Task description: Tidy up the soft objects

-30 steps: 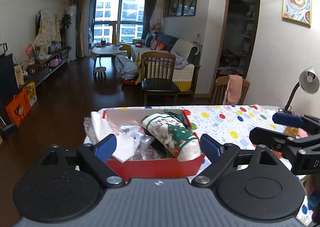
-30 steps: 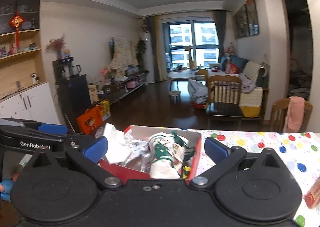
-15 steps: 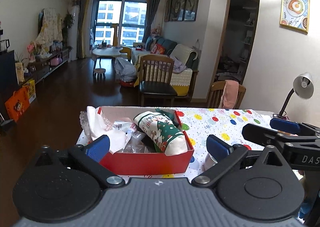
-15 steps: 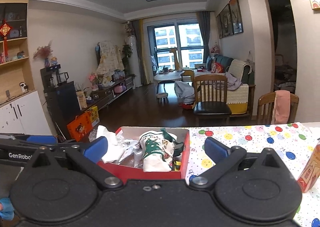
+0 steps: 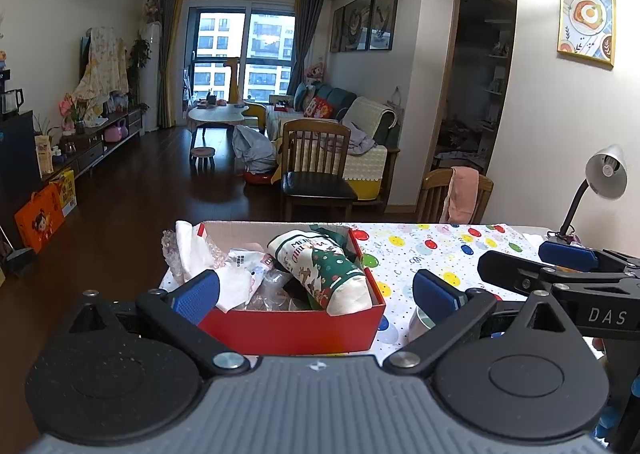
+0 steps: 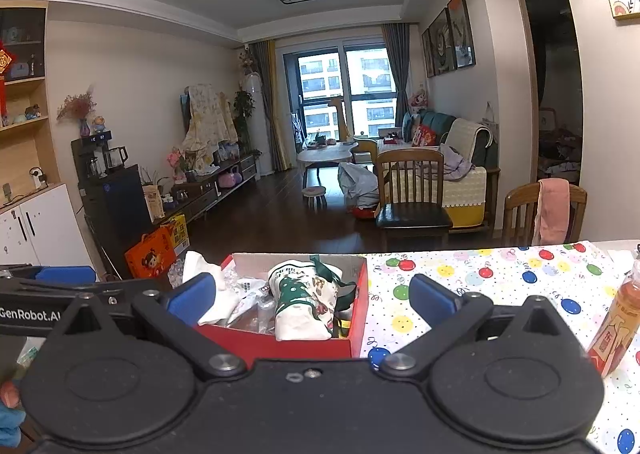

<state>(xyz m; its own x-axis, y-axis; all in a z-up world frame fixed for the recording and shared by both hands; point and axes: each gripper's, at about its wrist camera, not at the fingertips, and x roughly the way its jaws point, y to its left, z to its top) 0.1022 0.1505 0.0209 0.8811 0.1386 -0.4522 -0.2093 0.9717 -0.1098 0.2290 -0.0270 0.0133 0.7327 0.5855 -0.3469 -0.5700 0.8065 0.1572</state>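
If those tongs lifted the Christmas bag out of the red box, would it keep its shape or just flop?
The Christmas bag looks like printed cloth, creased and slumped over the red box rim, so it would probably sag and fold. It seems light for its size, though its contents are hidden. Cloth should grip well, hardly slipping.

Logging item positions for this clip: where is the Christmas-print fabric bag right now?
The Christmas-print fabric bag lies inside the red box on the polka-dot tablecloth, on the box's right side beside crumpled plastic packaging, centred between both open grippers' fingers in each wrist view.
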